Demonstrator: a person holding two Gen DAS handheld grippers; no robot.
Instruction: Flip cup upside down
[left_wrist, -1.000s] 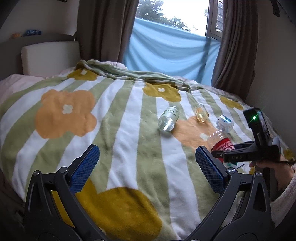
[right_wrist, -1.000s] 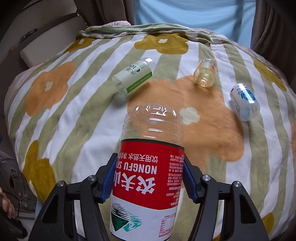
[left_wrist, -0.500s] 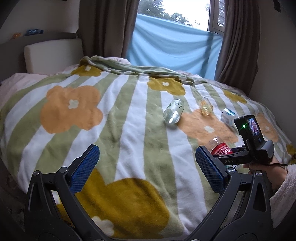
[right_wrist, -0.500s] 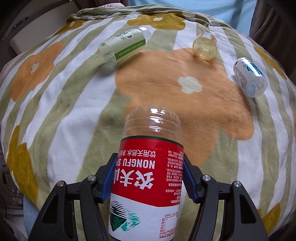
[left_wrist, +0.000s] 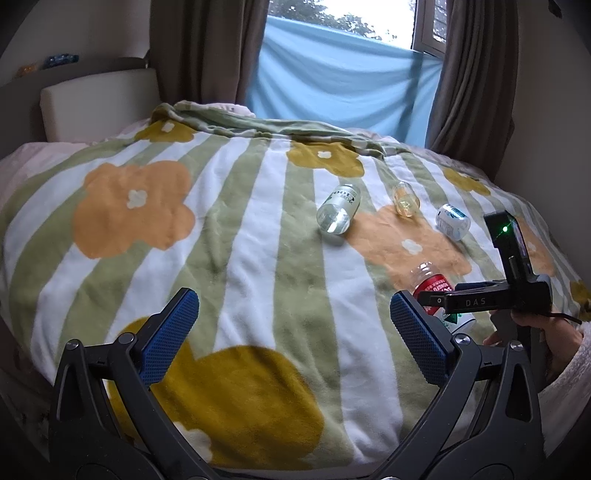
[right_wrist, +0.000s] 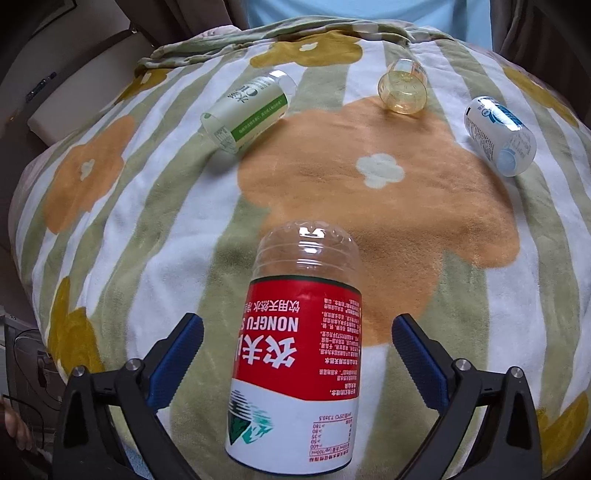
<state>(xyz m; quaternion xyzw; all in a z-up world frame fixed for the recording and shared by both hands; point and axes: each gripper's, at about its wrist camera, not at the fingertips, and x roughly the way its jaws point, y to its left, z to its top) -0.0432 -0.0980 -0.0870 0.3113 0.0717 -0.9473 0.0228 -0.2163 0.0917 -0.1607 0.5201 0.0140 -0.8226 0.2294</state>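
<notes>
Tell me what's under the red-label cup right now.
The red-label cup stands upside down on the flowered blanket, between the open right gripper. Its rim and whatever it covers are hidden by its own body.

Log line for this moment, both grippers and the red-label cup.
left gripper: open, empty | right gripper: open, pads clear of red-label cup | cup: inverted on blanket | three other cups: lying sideways

Left gripper (left_wrist: 293, 325): jaws wide apart, nothing between them.
Ahead: flowered blanket (left_wrist: 236, 240).
Far ahead, right: three small containers (left_wrist: 338, 214) lying down.
Right: other gripper (left_wrist: 430, 299) around a red-labelled cup (left_wrist: 434, 286).
</notes>
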